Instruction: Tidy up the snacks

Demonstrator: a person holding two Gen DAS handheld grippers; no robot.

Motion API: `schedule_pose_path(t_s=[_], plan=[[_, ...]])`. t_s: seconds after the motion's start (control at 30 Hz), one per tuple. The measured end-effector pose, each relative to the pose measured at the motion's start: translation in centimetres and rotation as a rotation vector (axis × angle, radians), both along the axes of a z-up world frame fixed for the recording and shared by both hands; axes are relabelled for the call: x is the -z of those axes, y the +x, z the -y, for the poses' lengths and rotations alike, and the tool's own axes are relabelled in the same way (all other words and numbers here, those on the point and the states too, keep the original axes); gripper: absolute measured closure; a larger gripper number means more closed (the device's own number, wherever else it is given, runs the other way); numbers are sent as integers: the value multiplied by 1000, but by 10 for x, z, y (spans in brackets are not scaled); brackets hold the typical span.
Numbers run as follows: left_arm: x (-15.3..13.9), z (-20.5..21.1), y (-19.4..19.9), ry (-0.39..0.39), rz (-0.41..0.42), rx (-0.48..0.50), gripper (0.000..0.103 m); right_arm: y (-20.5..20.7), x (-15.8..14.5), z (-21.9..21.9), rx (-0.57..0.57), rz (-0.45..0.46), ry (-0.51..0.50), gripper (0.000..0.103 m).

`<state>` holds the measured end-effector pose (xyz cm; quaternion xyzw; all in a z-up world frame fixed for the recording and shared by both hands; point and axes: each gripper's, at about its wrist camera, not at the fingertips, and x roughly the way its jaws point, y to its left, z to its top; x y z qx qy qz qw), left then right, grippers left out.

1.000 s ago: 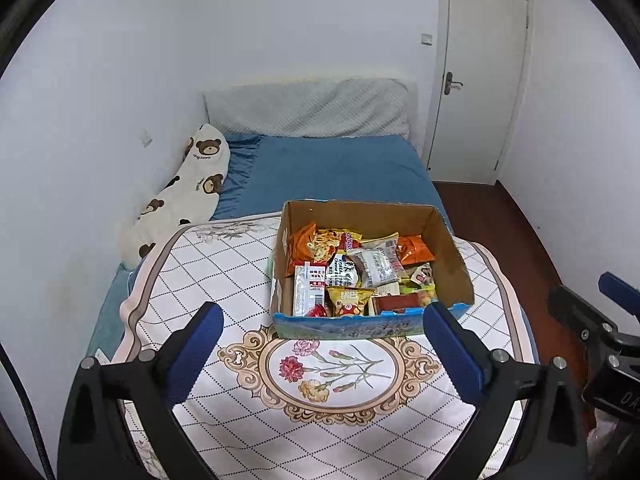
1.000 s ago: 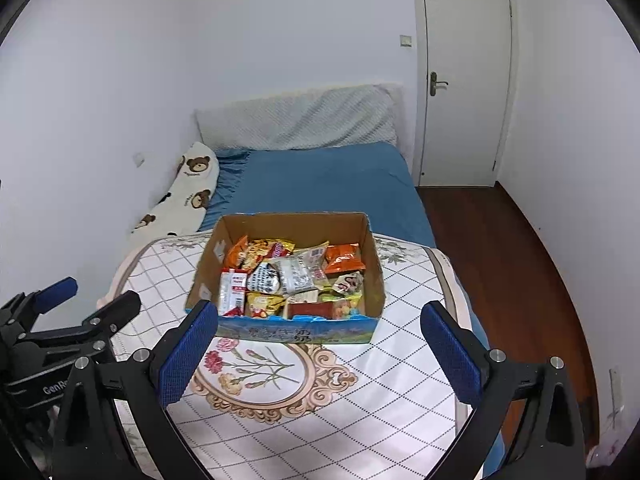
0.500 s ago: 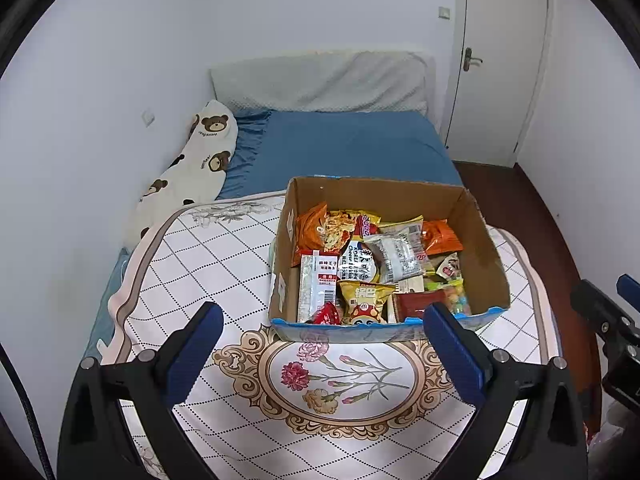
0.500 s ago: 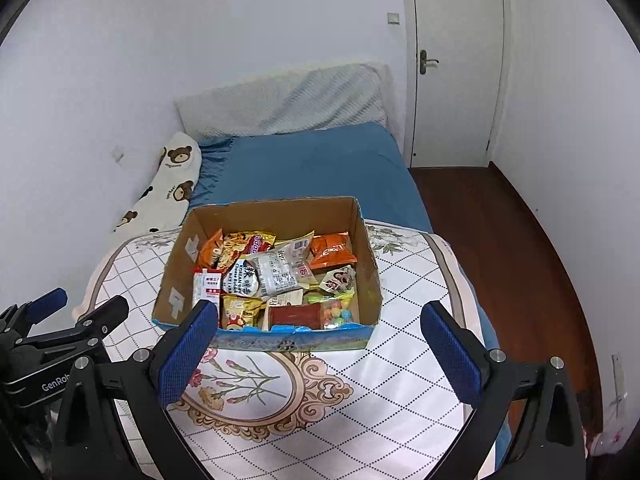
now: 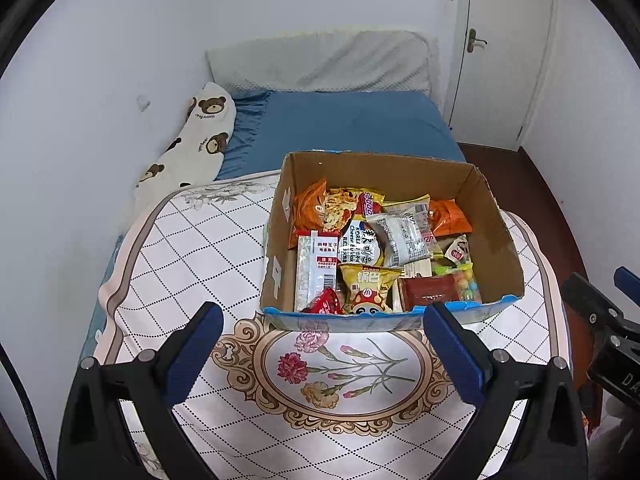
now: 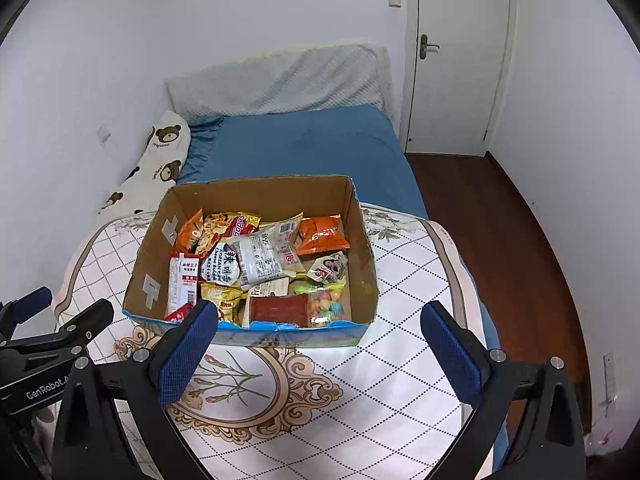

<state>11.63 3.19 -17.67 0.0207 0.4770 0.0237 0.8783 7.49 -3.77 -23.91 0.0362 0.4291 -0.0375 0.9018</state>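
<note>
Cardboard box (image 5: 496, 236) full of mixed snack packets (image 5: 384, 252) sits on a patterned quilt (image 5: 192, 248) spread over the blue bed (image 5: 344, 124). Both the left gripper (image 5: 324, 354) and the right gripper (image 6: 320, 354) hover just short of its near wall, each with fingers wide apart and holding nothing.

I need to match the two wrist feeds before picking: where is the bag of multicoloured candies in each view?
Left wrist view: the candy bag lies in the box's near right corner, just above the right finger of the left hand-held gripper.
Right wrist view: the candy bag lies near the front wall, right of centre.
Shared landmark: the dark red packet directly to its left.
</note>
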Motion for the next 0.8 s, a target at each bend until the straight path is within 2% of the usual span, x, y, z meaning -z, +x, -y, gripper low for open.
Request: schedule_pose_path(t_s=[0.8], plan=[[0,1,1,-19,-2,-3,1,-7,4,2,9,-18,-10,0]])
